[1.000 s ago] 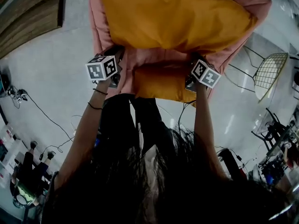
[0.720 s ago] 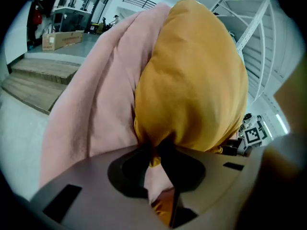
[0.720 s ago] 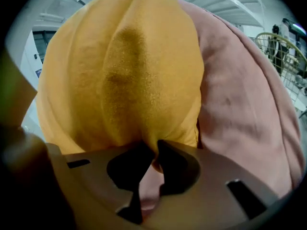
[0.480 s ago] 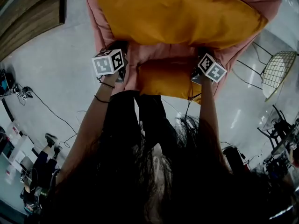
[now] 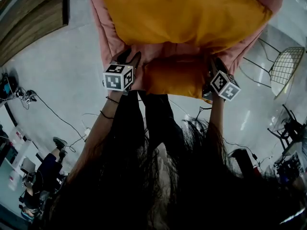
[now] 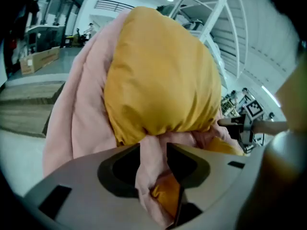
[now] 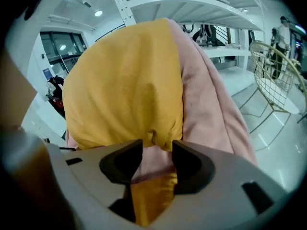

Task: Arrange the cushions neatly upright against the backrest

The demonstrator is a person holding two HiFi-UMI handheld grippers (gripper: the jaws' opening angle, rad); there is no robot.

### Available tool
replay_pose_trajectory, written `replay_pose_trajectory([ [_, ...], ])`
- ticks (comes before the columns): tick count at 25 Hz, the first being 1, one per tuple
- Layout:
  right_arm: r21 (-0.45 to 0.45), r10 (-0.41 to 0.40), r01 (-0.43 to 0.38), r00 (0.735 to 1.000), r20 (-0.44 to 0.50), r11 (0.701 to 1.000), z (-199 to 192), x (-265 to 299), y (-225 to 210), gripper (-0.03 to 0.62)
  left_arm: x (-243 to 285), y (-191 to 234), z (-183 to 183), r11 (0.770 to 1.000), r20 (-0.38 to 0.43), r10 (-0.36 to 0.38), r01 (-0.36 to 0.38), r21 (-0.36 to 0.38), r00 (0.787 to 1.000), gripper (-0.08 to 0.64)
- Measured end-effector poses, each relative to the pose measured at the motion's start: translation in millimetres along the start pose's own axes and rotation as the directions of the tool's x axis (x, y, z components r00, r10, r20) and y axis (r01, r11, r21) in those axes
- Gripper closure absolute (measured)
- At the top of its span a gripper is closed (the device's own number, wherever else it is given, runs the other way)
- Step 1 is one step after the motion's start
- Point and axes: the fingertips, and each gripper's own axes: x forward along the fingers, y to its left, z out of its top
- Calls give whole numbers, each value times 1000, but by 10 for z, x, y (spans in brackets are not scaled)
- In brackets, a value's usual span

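A big yellow cushion [image 5: 182, 13] [image 6: 163, 75] [image 7: 124, 90] stands upright against the pink padded backrest [image 5: 103, 37] [image 6: 76, 114] [image 7: 211, 104]. A smaller yellow cushion [image 5: 175, 78] lies below it on the pink seat. My left gripper [image 5: 130, 60] [image 6: 153, 150] is at the big cushion's lower left corner, its jaws opening, with a fold of pink fabric still hanging loosely between them. My right gripper [image 5: 213, 66] [image 7: 157, 150] is at the lower right corner, jaws opening just below the cushion's puckered corner, with pink and yellow cloth showing in the gap.
A wire-frame chair [image 5: 285, 66] [image 7: 276, 75] stands on the pale floor to the right. Cables [image 5: 48, 114] trail over the floor at left, near a wooden platform [image 5: 29, 18]. Someone's legs and shoes [image 5: 50, 159] show at lower left.
Both grippers have drawn back from the big cushion toward me and their jaws have spread. The cushion stays upright against the backrest.
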Motion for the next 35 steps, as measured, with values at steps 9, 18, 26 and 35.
replay_pose_trajectory([
  [9,-74,-32,36,998,52,997,-249,-630,272,411,-291,-448,-882,983,-171,-184,186,-5,968,396],
  [18,-113,-114,121,991,68,986,-698,-1237,270,411,-412,-757,-1451,950,-231,-306,312,-7,924,396],
  [26,-302,-195,157,976,-101,940,-1377,-1442,22,411,-456,-875,-2193,914,-296,-393,335,-229,870,350],
  [35,-604,-308,130,930,-202,786,-1626,-1268,-285,411,-257,-964,-2774,931,-495,-351,354,-91,795,324],
])
